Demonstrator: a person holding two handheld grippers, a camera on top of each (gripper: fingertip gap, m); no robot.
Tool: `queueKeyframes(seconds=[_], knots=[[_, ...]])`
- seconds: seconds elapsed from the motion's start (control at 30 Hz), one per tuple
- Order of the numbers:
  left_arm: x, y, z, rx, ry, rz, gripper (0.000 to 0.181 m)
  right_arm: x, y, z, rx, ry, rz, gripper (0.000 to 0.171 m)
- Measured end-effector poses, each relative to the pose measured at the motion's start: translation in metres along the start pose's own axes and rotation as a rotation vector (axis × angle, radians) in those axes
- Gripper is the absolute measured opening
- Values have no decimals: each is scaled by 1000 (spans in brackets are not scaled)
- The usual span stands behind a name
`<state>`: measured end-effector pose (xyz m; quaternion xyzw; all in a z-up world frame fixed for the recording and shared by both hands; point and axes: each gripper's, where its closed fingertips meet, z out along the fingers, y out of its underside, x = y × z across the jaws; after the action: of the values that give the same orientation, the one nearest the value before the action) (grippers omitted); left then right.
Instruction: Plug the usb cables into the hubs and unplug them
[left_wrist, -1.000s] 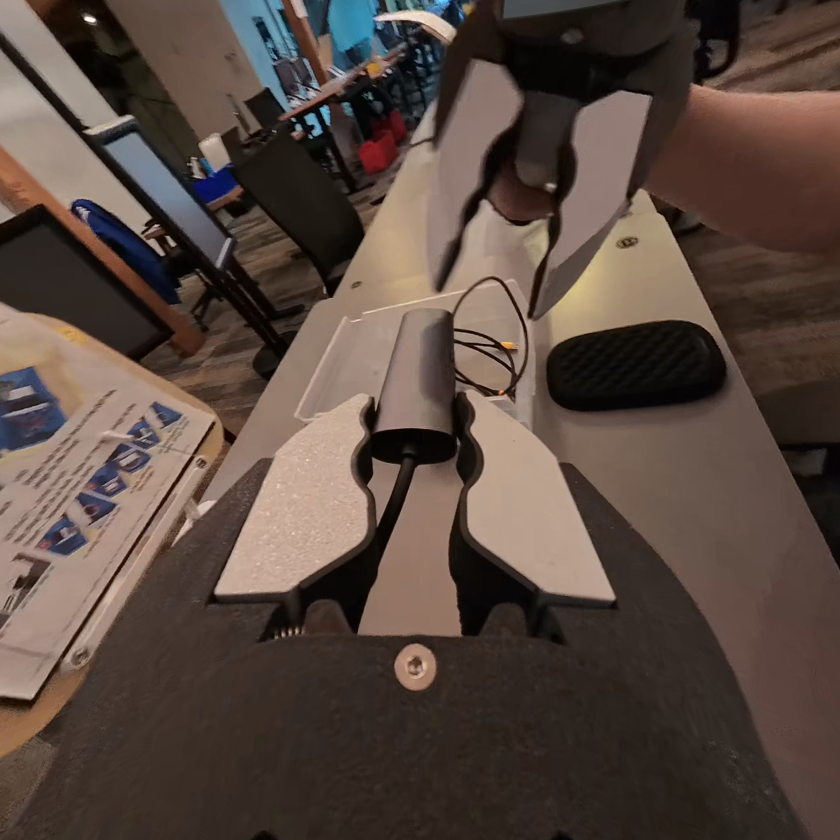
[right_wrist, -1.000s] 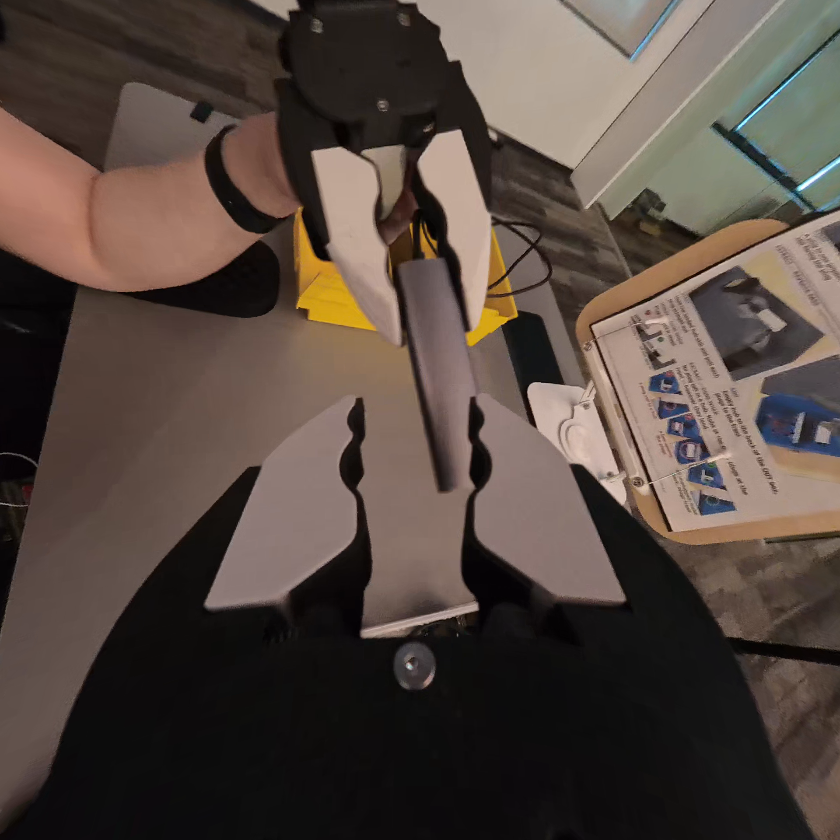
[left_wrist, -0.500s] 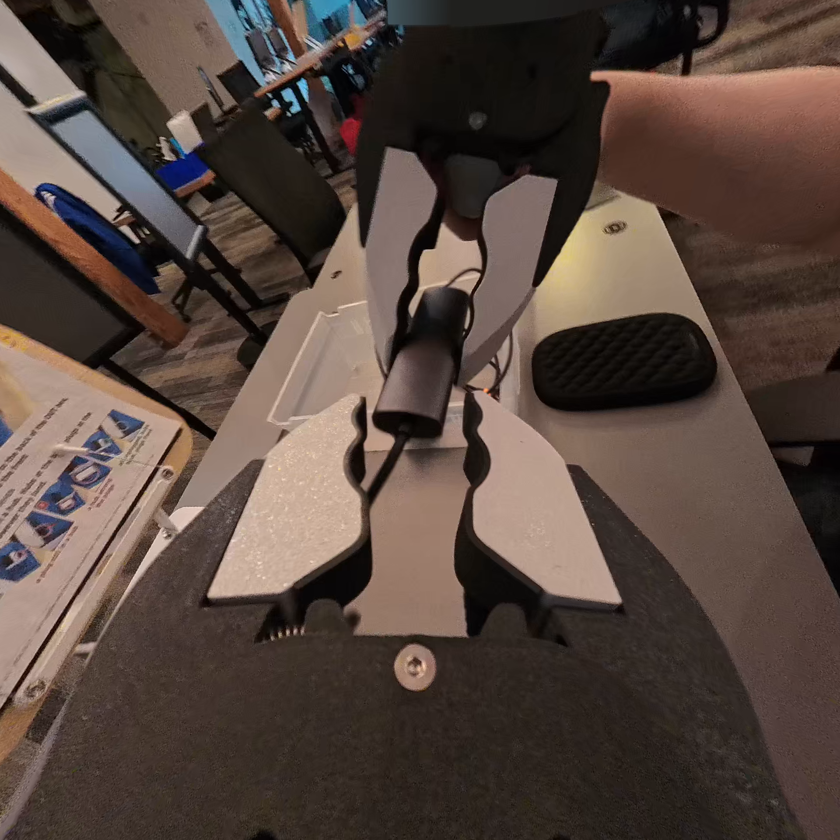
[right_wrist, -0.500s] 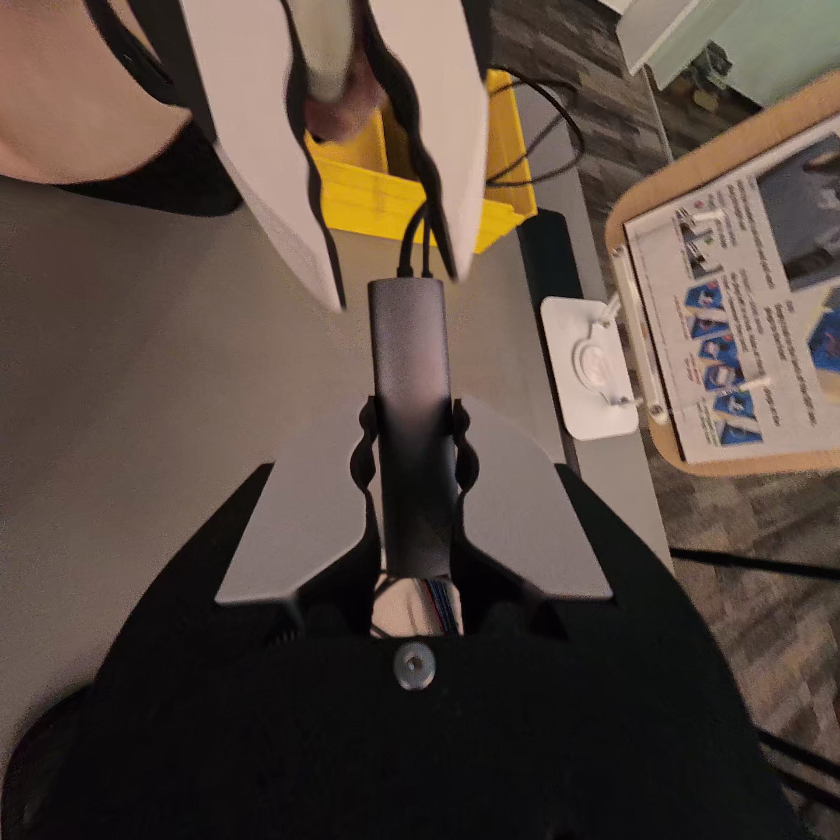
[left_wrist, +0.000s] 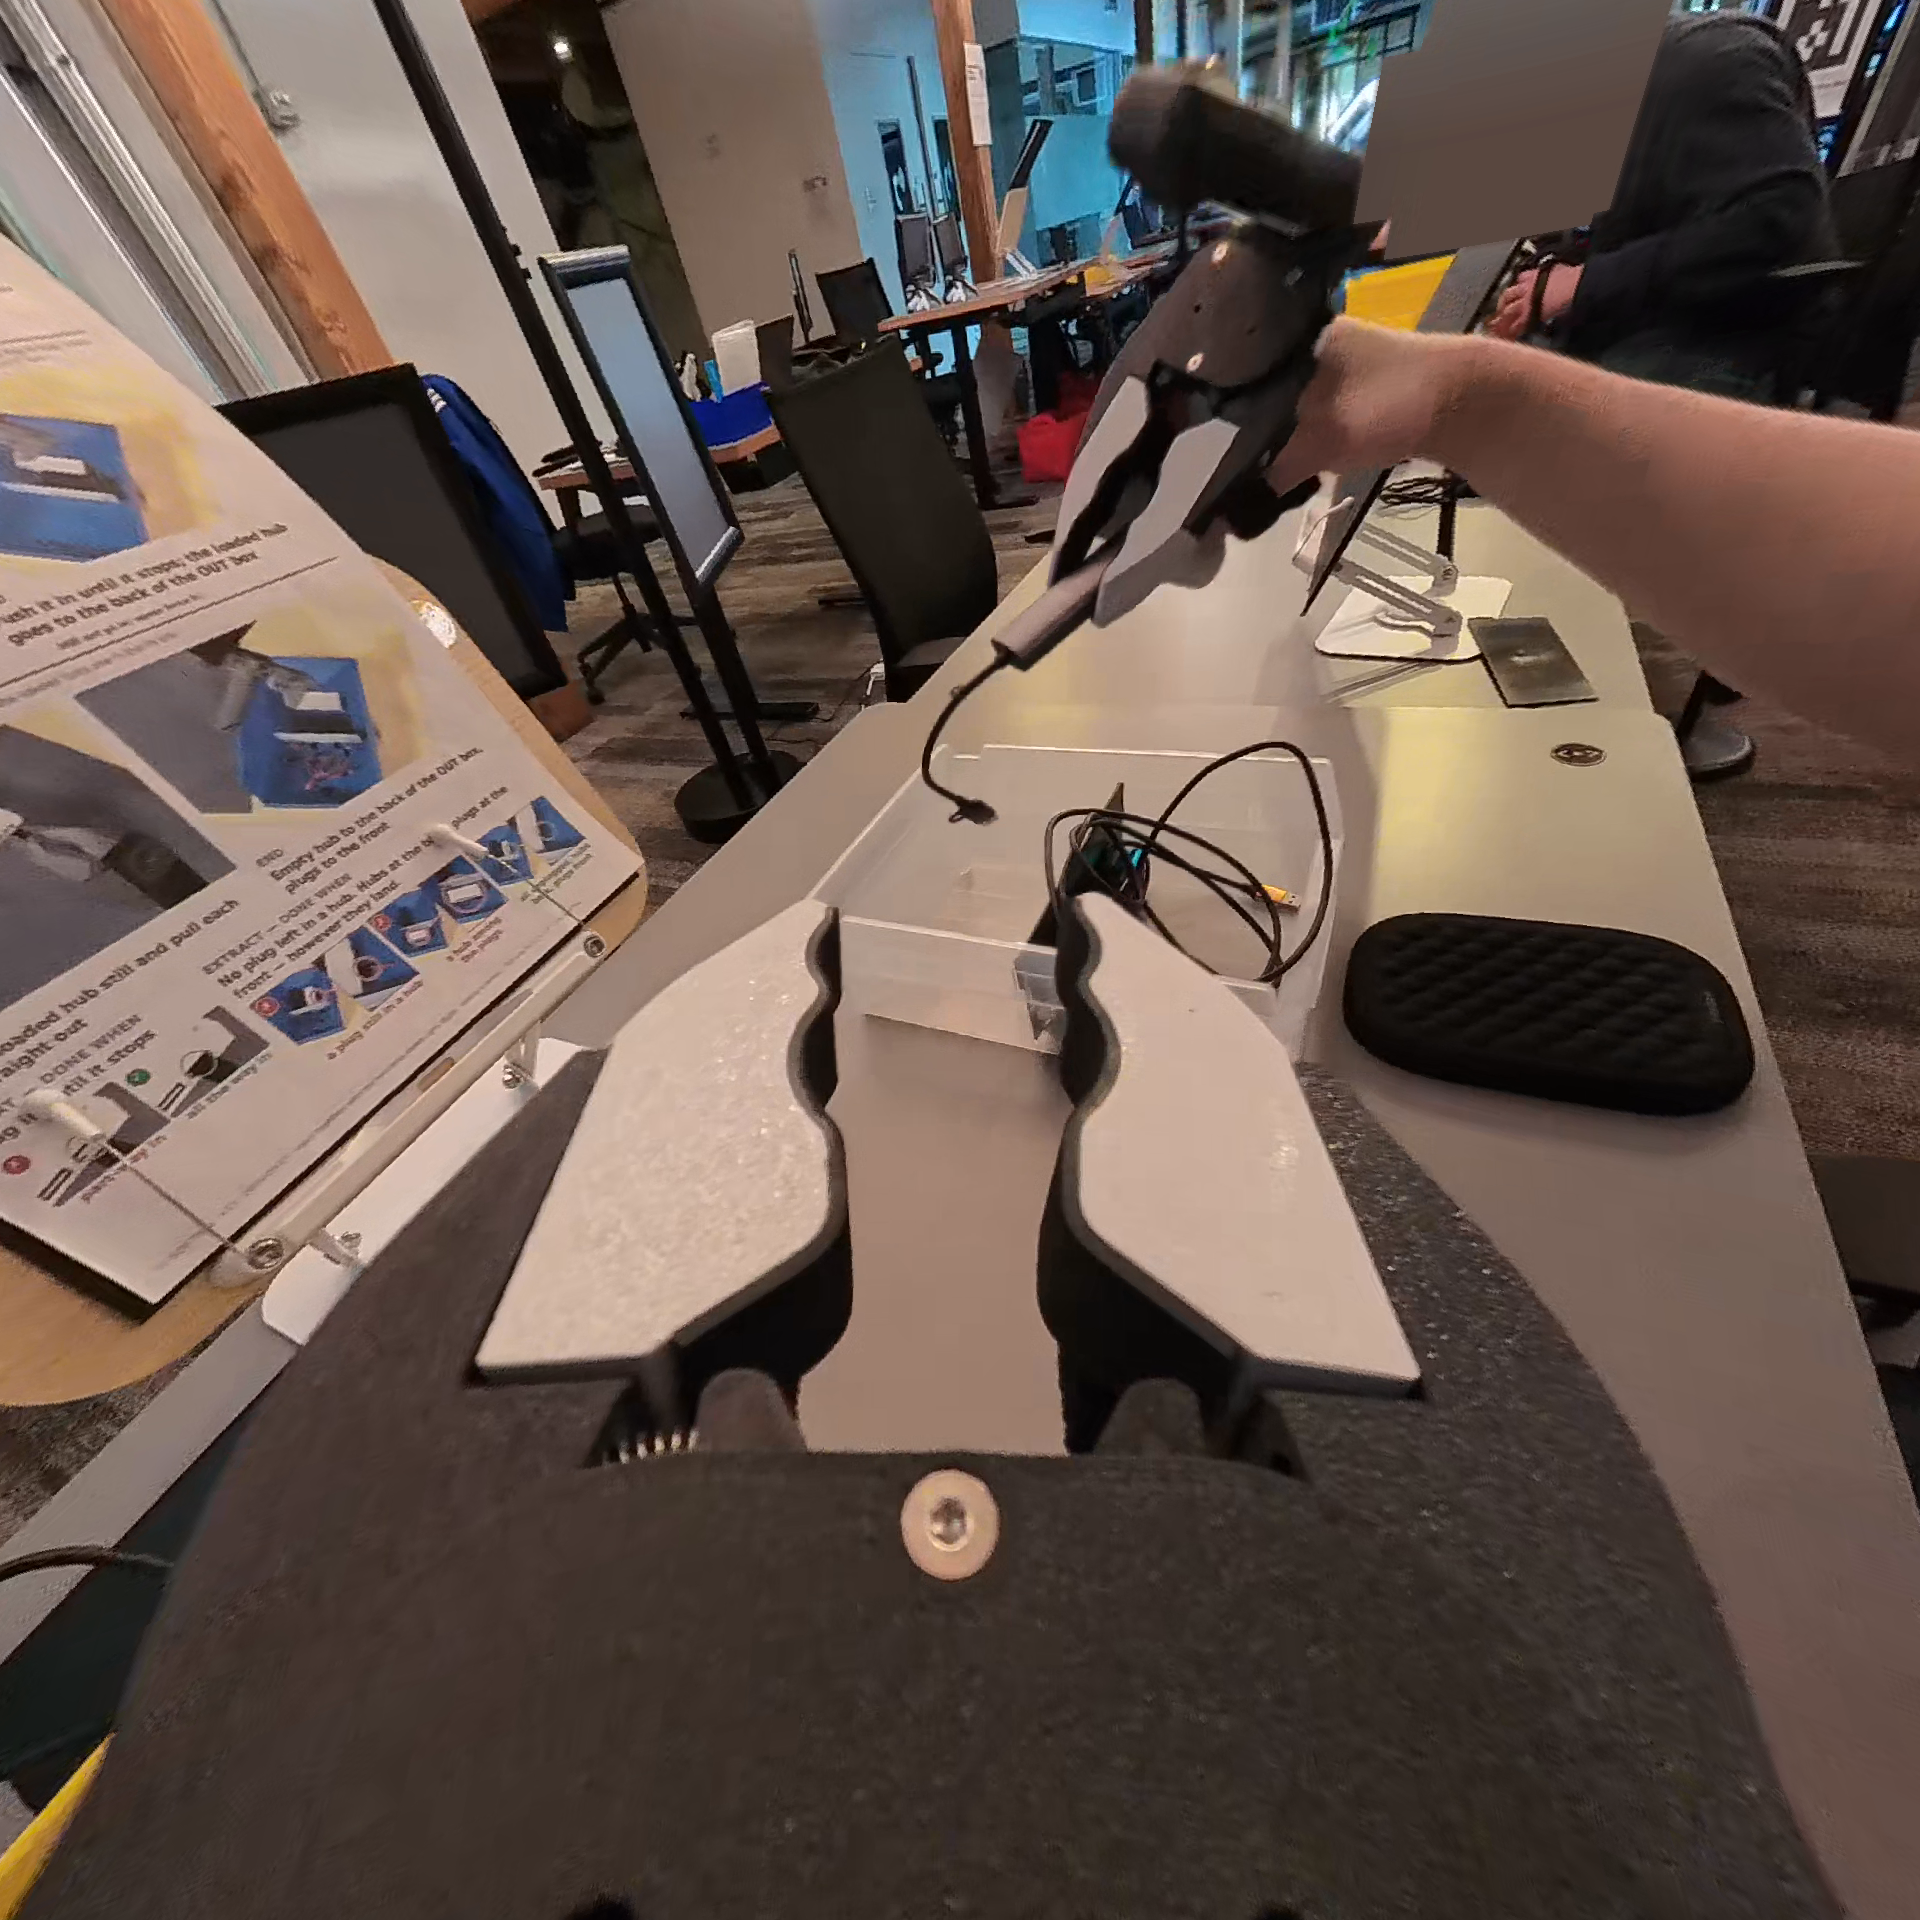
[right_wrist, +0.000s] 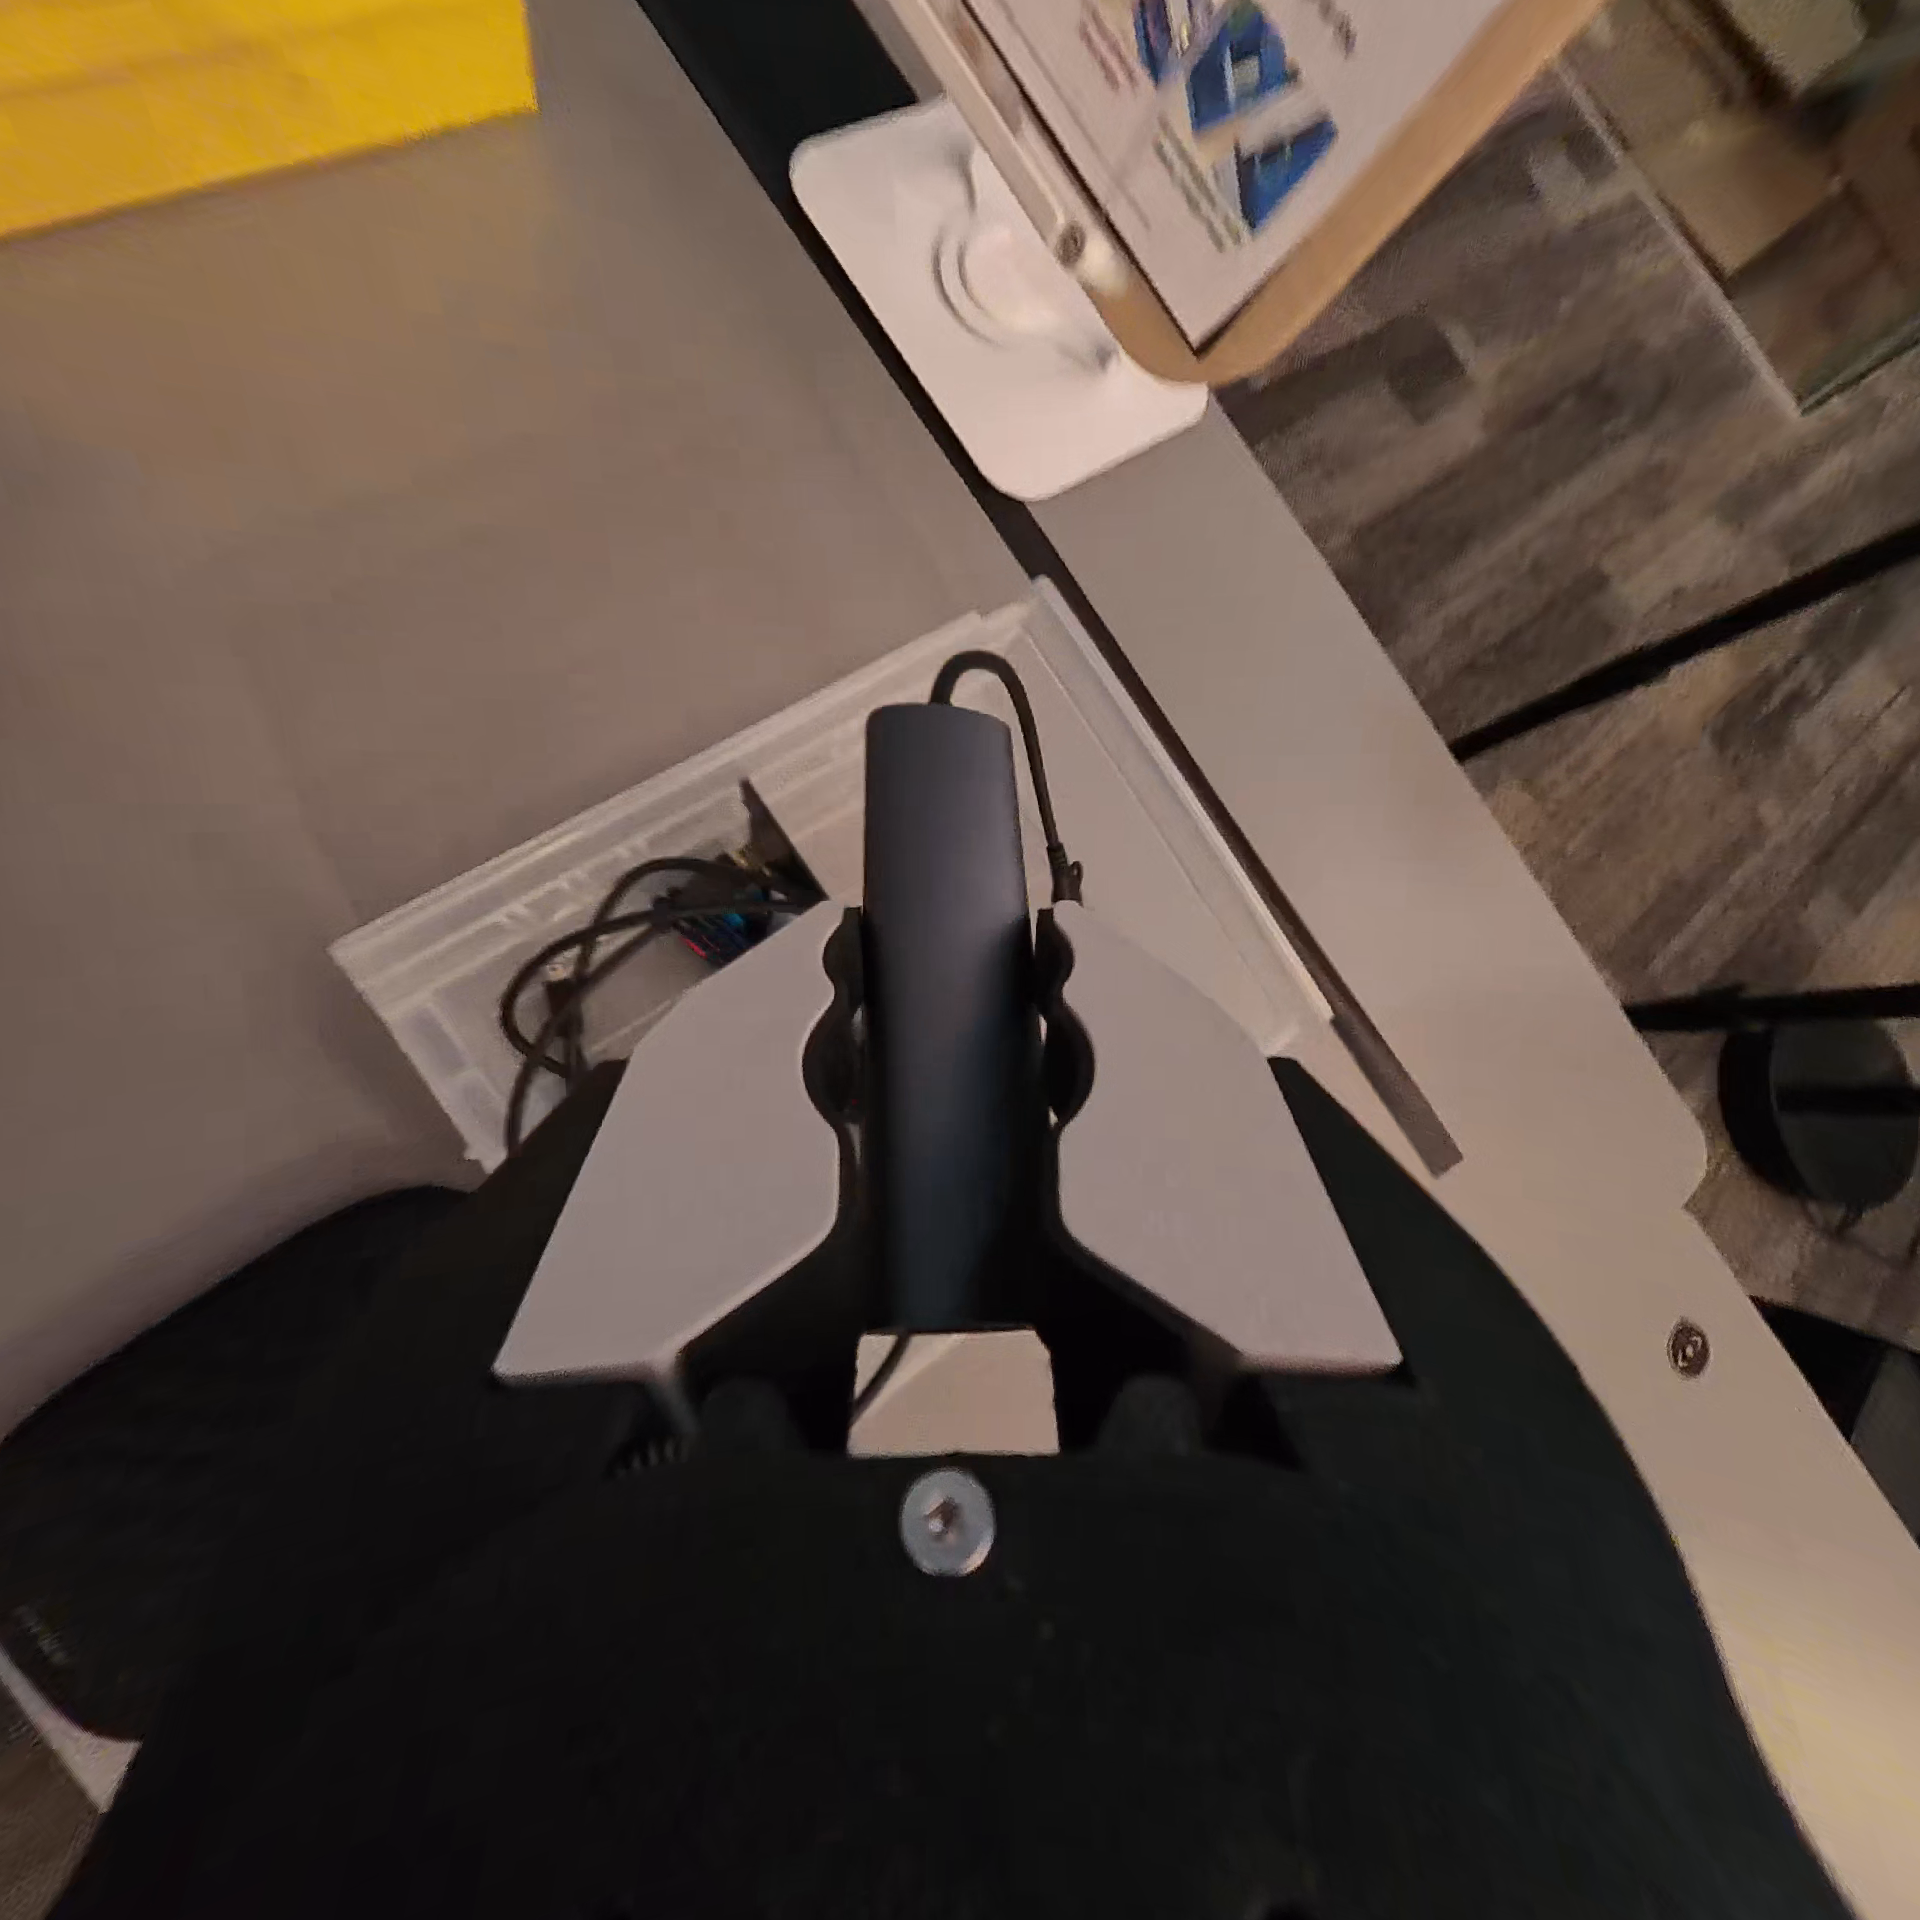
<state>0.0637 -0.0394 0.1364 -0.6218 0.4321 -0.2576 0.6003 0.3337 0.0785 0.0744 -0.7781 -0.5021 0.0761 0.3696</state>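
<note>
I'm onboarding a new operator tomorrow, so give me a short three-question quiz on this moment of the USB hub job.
1. True or false: the left gripper is shut on the hub.
2. Where do the loose black cables lie? A) in the clear tray B) on the black pad C) on the floor
3. Fill in: the hub's own short cable hangs down over the ____.

Key
1. False: the left gripper is open and empty; the right gripper is shut on the hub.
2. A
3. clear tray
</note>
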Motion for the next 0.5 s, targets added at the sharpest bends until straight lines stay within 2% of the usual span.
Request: queueKeyframes(seconds=[0.27,0.37,0.5], knots=[[-4,8,1,-52,-28,31,38,2,34,99,-244,-271,73,33],[-5,9,-1,-59,-32,40,38,4,53,136,-357,-318,41,32],[4,8,-3,-50,53,11,38,3,86,171,-522,-362,-9,32]])
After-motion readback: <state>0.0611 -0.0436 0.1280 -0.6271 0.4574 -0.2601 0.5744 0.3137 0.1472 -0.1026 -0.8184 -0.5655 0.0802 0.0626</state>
